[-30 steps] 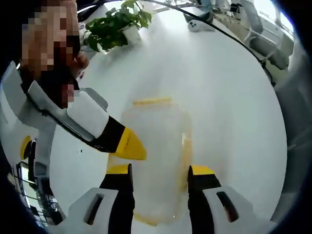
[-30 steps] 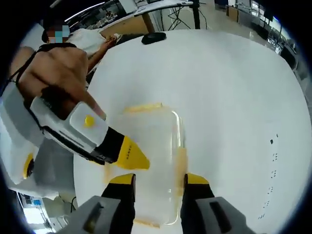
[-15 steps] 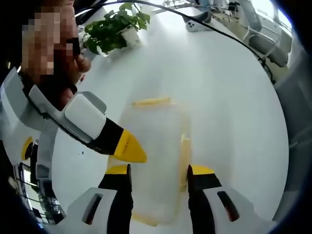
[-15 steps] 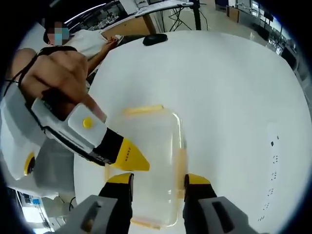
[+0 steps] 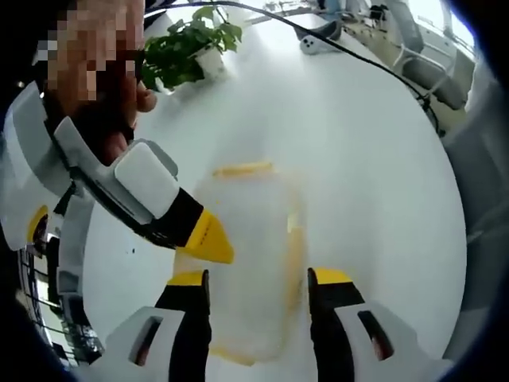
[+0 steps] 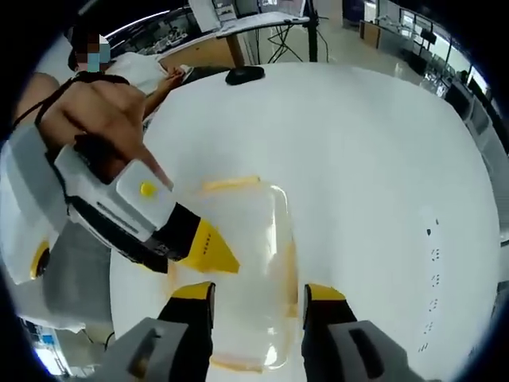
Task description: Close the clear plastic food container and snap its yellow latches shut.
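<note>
The clear plastic food container [image 5: 253,263] lies on the white surface [image 5: 374,159] just ahead of the left hand-held gripper [image 5: 260,280], whose jaws stand wide, empty, straddling its near end. The right hand-held gripper [image 6: 260,291] is likewise wide and empty over it. Pressing off-centre could skid the container or leave a yellow latch [image 6: 229,184] unsnapped. The left gripper view adds a potted plant [image 5: 187,49]; the right, a dark mouse [image 6: 244,75].
</note>
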The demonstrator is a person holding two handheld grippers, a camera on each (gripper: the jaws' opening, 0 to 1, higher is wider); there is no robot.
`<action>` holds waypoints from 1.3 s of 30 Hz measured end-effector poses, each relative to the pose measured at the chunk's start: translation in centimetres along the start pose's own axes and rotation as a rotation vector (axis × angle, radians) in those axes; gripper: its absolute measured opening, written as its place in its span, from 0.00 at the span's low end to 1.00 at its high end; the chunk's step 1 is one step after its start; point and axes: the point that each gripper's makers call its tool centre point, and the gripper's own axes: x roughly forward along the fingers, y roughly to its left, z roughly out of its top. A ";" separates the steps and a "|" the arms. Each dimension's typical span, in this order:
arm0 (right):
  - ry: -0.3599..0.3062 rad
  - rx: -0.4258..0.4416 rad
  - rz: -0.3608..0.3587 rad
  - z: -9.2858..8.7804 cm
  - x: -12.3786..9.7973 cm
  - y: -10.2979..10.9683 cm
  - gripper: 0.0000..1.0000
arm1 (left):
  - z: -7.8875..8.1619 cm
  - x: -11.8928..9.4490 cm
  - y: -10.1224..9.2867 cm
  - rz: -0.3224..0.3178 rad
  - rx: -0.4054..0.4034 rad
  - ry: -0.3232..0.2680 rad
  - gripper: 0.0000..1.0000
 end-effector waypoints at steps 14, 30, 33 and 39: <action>-0.010 -0.029 -0.017 -0.7 -1.7 1.3 0.57 | -2.2 -2.2 1.3 -0.017 -0.040 0.010 0.57; 0.013 -0.050 -0.033 -2.6 -2.8 3.0 0.64 | -3.2 -2.7 2.8 -0.045 -0.061 0.023 0.63; 0.017 -0.056 -0.046 -2.9 -2.8 3.2 0.66 | -3.3 -2.7 2.9 -0.054 -0.059 0.027 0.64; 0.016 -0.064 -0.057 -3.5 -2.6 3.9 0.69 | -3.7 -2.4 3.0 -0.072 -0.053 0.038 0.65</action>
